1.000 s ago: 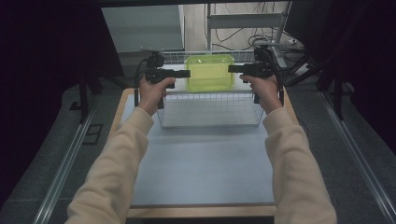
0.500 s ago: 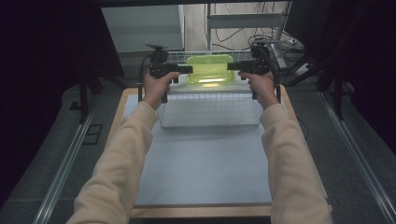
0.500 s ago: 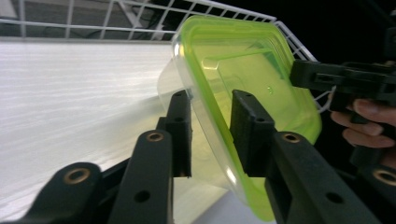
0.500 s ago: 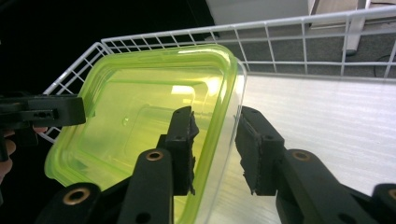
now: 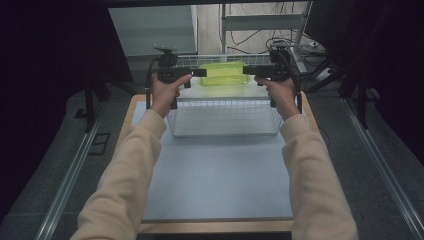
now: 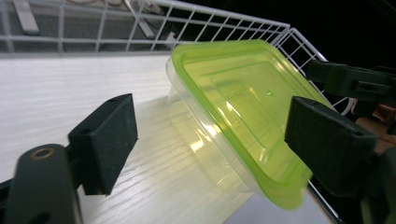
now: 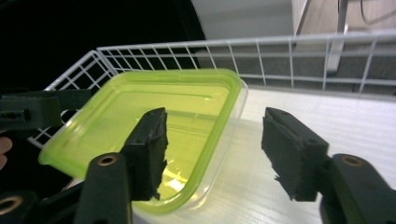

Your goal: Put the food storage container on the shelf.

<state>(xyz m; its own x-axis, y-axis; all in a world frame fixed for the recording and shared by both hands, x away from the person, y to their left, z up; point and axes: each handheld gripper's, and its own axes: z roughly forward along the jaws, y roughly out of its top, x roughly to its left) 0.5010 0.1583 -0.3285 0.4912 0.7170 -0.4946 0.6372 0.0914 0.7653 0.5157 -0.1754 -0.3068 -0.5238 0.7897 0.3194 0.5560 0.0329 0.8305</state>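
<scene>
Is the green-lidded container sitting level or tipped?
Tipped: the container slants, one corner raised above the wire basket.

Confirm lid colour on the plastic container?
Translucent lime green lid on a clear container body; shows best in the left gripper view.

Looked like a lab or a recording setup, not anybody's home. The table sat boxed in by black curtains, with metal rails running along the grey floor on both sides. Behind it was a metal rack and loose cables on the floor.
</scene>
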